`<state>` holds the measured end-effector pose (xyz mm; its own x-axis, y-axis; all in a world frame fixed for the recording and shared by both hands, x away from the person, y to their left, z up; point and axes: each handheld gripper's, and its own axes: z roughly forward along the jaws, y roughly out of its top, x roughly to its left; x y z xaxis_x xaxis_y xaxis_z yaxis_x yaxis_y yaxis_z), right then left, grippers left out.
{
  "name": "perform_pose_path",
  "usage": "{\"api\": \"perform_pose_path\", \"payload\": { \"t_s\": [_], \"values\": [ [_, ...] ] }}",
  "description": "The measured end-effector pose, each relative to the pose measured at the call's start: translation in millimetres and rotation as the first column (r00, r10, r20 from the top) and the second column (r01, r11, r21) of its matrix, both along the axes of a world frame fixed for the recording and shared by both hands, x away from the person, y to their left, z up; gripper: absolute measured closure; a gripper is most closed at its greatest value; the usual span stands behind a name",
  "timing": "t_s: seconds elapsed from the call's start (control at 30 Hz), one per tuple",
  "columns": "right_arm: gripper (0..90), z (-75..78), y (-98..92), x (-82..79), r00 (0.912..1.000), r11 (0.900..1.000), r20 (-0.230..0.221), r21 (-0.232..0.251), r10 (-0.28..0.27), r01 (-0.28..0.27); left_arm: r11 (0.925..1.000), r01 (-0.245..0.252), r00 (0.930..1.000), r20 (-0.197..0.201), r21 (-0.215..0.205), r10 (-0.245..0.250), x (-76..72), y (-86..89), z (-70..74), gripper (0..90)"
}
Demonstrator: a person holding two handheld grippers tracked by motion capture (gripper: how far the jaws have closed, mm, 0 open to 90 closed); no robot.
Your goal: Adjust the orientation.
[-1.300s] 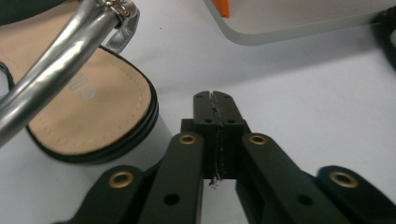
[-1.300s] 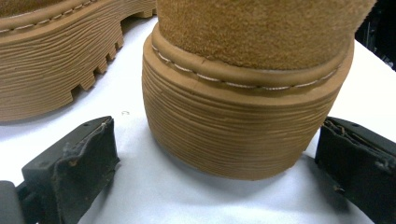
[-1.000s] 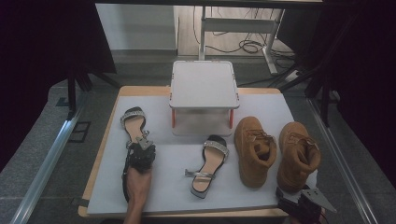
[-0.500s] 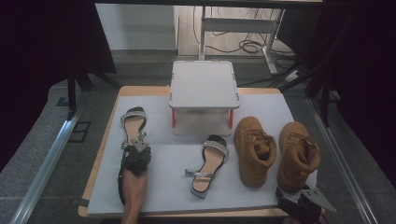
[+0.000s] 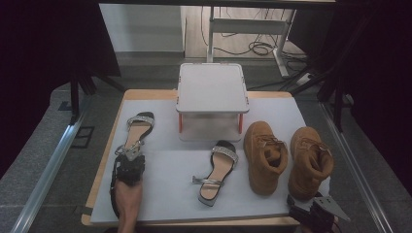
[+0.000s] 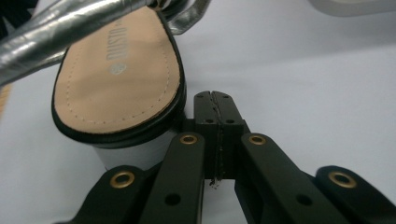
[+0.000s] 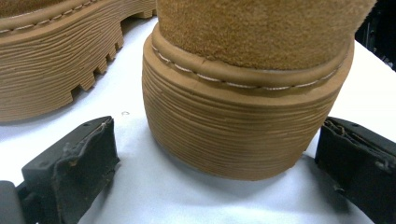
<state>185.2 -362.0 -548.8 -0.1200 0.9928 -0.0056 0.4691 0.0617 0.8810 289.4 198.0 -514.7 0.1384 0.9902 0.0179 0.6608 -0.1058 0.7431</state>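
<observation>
The left gripper point(image 6: 215, 100) has its jaws fully closed, tip against tip, with nothing between them; they rest just beside the heel of the left silver sandal point(image 6: 119, 81), apparently nudging it. The right gripper point(image 7: 215, 154) has its jaws wide apart, one either side of the right boot point(image 7: 247, 93) heel, pads not touching it.

Recommended procedure: push the sandal low on the heel block, not the strap, so it slides flat on the counter point(image 5: 160, 194). Keep the push in line with the sole to prevent swivelling. Centre the boot heel before closing, gripping the ribbed sole.
</observation>
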Motion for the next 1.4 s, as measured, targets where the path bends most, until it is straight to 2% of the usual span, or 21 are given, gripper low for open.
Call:
{"api": "perform_pose_path", "payload": {
  "t_s": [0.13,0.23,0.33,0.37,0.43,0.6,0.67,0.77,0.93,1.03,1.17,1.23,1.4],
  "values": [
    [0.0,0.0,0.1,0.0,1.0000,1.000,0.000,0.000,-0.001,0.001,0.9997,-0.025,0.9997,0.001,-0.004,0.025,-2.9,12.2,-0.4,89.9],
    [0.0,0.0,0.1,0.0,1.0000,1.000,0.000,0.000,-0.001,0.001,0.9987,-0.044,0.9990,0.004,-0.027,0.044,-3.8,21.0,-0.8,90.0],
    [0.0,-0.1,0.1,0.1,1.0000,1.000,0.001,-0.001,0.000,0.000,0.9980,-0.029,0.9995,0.009,-0.056,0.029,-4.2,24.7,-0.9,89.9],
    [0.0,-0.1,0.1,0.0,1.0000,1.000,0.000,0.000,-0.001,0.001,0.9966,-0.020,0.9997,0.014,-0.080,0.021,-5.6,25.1,-0.2,89.9],
    [0.0,-0.1,0.1,0.1,1.0000,1.000,0.001,-0.001,-0.001,0.001,0.9965,-0.010,0.9997,0.022,-0.083,0.012,-7.9,25.5,1.8,88.7],
    [0.0,-0.1,0.2,0.1,1.0000,1.000,0.002,0.000,-0.001,0.001,0.9954,0.014,0.9995,0.030,-0.094,-0.011,-19.4,31.6,9.5,76.2],
    [0.0,-0.1,0.1,0.1,1.0000,1.000,0.001,-0.001,-0.001,0.001,0.9968,0.025,0.9996,0.015,-0.076,-0.024,-23.6,32.4,11.5,66.6],
    [0.0,-0.1,0.3,0.1,1.0000,1.000,0.001,0.001,-0.003,0.003,0.9987,0.033,0.9993,0.018,-0.038,-0.033,-31.1,33.6,13.5,56.9],
    [0.0,-0.1,0.4,0.2,1.0000,1.000,0.001,0.000,-0.003,0.003,0.9993,0.017,0.9993,0.034,-0.034,-0.016,-36.5,43.5,14.3,46.2],
    [0.0,-0.1,0.4,0.2,1.0000,1.000,0.001,0.000,-0.002,0.002,0.9995,0.005,0.9995,0.033,-0.030,-0.004,-34.6,48.7,12.9,38.7],
    [0.0,-0.1,0.4,0.2,1.0000,1.000,0.001,0.001,-0.003,0.003,0.9994,-0.019,0.9996,0.021,-0.028,0.020,-24.5,55.7,7.6,27.8],
    [0.0,-0.2,0.4,0.3,1.0000,1.000,0.002,0.000,-0.003,0.003,0.9994,-0.005,0.9999,0.014,-0.034,0.005,-18.5,58.6,4.6,23.0],
    [0.0,-0.3,0.4,0.3,1.0000,1.000,0.002,0.000,-0.002,0.002,0.9995,-0.005,1.0000,-0.002,-0.031,0.005,-5.2,60.1,-0.6,21.0]
  ]
}}
